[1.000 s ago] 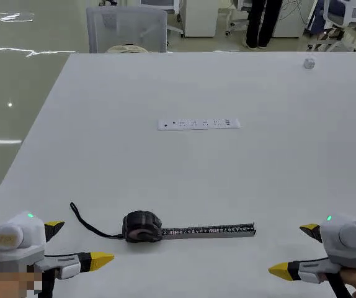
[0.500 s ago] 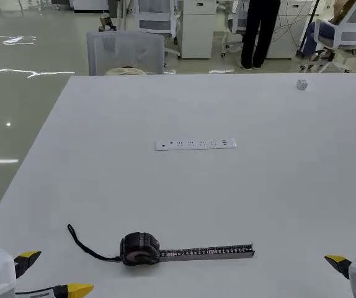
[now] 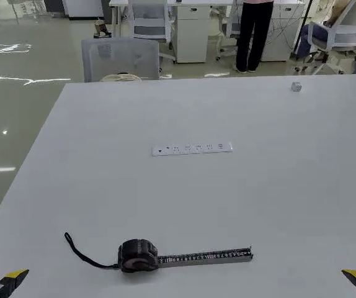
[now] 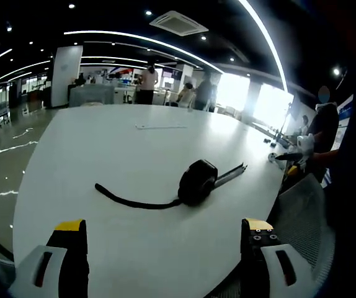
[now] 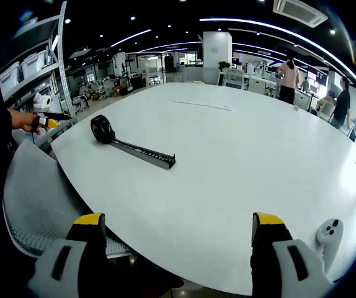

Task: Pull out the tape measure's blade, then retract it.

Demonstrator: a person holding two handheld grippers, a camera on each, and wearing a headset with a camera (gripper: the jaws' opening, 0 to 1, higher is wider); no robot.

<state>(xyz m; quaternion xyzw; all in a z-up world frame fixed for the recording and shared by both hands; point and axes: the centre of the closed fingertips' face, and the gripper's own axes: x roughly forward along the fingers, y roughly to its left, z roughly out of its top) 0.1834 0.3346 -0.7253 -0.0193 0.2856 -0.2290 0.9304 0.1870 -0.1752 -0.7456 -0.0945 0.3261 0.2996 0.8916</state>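
"Tape measure [image 3: 138, 256] first: where do we have it?"

"Near the front edge of the table [image 3: 196, 198], with its blade [image 3: 206, 256] run out part way to the right of the case. The strap [image 3: 82, 251] trails off to the left. Nothing touches any of it."

"And our grippers?"

"The left gripper [image 4: 164, 239] has its jaws spread wide with nothing between them. We hold it low at the near left corner, pointed across the table at the case. The right gripper [image 5: 179, 236] is just as empty, jaws parted, held off the near right edge and looking in toward the blade's hooked end. Both are well apart from the tape measure (each view catches the other gripper far off at its side)."

"Which step do we judge this to be?"

"With the blade lying loose and part way out, we'd call it the reach-in before the next pull or the retraction. We cannot say which."

"How do we do it well?"

"We bring the left jaws down around the case and close them firmly, since it looks rounded and could twist out. We take the hook end with the right, squarely across the blade's width. Then we move only along the blade's own line and keep it low over the table so it doesn't buckle. If we retract, we walk the hook back and don't let it snap."
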